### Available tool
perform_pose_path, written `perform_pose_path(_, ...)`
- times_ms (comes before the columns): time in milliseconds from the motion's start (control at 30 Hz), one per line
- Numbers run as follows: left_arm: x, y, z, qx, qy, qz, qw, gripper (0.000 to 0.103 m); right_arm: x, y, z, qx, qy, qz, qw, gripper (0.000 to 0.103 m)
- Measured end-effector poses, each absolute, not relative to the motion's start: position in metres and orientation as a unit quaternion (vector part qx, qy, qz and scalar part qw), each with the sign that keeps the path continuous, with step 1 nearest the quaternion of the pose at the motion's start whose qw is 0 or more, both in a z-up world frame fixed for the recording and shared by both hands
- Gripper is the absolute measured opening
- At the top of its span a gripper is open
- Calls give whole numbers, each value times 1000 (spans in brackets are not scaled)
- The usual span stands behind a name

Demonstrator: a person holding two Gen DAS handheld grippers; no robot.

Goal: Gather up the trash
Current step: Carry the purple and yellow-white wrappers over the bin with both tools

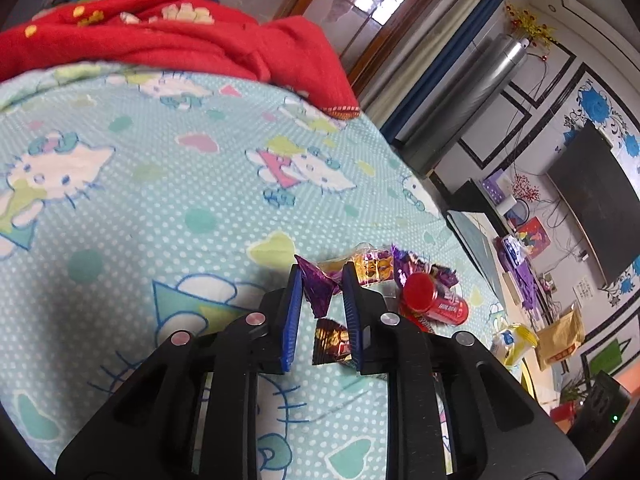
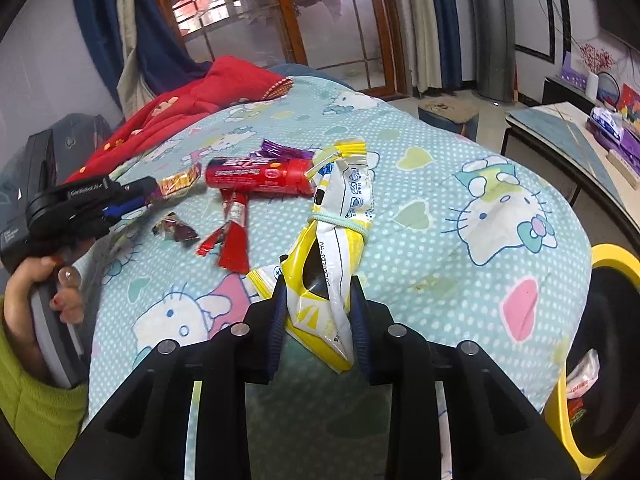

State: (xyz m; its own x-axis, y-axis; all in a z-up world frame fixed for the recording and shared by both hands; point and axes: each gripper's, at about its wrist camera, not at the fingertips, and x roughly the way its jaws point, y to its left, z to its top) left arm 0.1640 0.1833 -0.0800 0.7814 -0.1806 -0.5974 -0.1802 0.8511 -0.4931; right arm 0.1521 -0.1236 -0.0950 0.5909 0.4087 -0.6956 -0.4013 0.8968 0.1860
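Our left gripper (image 1: 322, 280) has its blue pads pinching a crumpled purple wrapper (image 1: 318, 286), which stands up between the fingertips just above the bed sheet (image 1: 160, 200). Below it, between the fingers, we see a dark foil wrapper (image 1: 332, 340) lying flat on the sheet. Just beyond the tips lie a gold and purple wrapper (image 1: 374, 266) and a red can (image 1: 434, 300) on its side. Our right gripper (image 2: 318, 292) has its pads pressed on the near end of a yellow and white packet (image 2: 332, 248), which is tied round its middle with a pale green band (image 2: 340, 220) and stretches away from us across the sheet. Past its far end the red can touches the packet's top, with a torn red wrapper (image 2: 234, 240) beside it. At the right edge, off the bed, we see a yellow-rimmed bin (image 2: 612, 256) with some rubbish inside. A red blanket (image 2: 192, 108) is heaped at the far side of the bed.
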Motion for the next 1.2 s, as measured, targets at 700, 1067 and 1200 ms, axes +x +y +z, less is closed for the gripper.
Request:
perform_pose_path(700,146,135,-21,-213,277,-47,936,14,133,-176,-49,43,349,196,915,28)
perform_pose_path(1067,139,98,-3,-191,265,-90,941,14,124,-208,-16,41,316,169,933,28)
perform_pose_path(1200,137,79,1,-178,265,-107,942,14,117,-226,-11,37,311,157,937,28)
